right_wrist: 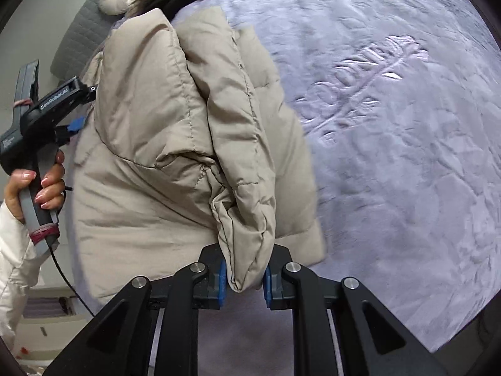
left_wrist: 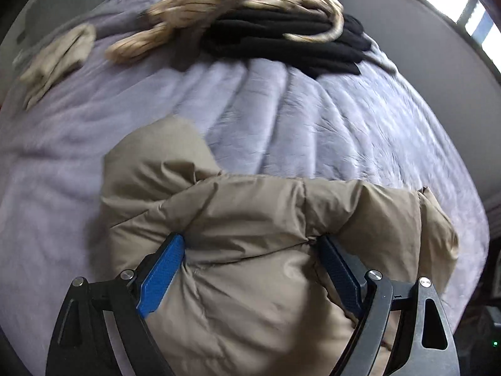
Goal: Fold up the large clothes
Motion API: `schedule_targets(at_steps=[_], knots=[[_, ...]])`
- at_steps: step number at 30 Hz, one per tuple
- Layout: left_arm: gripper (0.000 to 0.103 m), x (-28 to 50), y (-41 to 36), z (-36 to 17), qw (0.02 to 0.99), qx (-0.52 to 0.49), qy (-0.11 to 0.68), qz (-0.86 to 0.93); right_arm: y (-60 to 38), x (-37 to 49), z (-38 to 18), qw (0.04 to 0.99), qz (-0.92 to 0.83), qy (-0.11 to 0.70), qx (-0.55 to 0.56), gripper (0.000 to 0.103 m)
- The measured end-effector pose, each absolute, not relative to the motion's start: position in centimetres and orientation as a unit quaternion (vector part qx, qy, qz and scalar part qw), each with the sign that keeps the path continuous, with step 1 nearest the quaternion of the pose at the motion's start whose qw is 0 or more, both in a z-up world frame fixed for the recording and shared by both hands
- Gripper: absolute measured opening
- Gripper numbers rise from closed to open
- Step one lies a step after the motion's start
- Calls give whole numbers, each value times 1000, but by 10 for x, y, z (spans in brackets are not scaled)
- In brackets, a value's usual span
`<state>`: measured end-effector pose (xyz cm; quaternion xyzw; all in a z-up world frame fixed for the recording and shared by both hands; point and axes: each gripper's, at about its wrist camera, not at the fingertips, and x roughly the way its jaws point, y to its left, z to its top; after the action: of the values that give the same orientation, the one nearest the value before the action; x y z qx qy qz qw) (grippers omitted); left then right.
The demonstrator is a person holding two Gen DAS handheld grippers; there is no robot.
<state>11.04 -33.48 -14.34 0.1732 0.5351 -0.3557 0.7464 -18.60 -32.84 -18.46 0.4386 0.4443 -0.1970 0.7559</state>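
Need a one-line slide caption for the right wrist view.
Right gripper pinches a fold of the beige puffer jacket over the lavender blanket.

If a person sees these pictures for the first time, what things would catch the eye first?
First, the big beige puffer jacket spread on the lavender blanket; the right gripper pinches a fold of it between blue fingers. In the left wrist view, the left gripper has its fingers spread wide around the jacket, with black clothes and a striped garment piled behind.
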Motion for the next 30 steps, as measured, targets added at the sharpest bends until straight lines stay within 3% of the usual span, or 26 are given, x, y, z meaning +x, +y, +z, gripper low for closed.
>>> schedule_targets(at_steps=[6,13,18,24,30], knots=[[88,101,-379,-142,747,206,528,-348,-360,-203,-191,733,-202,436,481,18],[88,103,-372,-142,749,205,529,-344,-364,-236,-124,757,-258,383,463,22],[88,100,-375,-143,751,215,525,-338,-368,-197,-93,807,-199,370,415,22],[88,98,-368,-136,754,221,525,-327,-361,-132,-140,799,-165,453,361,20],[88,93,-356,-120,755,222,531,-316,-376,-124,-164,784,-161,465,378,19]])
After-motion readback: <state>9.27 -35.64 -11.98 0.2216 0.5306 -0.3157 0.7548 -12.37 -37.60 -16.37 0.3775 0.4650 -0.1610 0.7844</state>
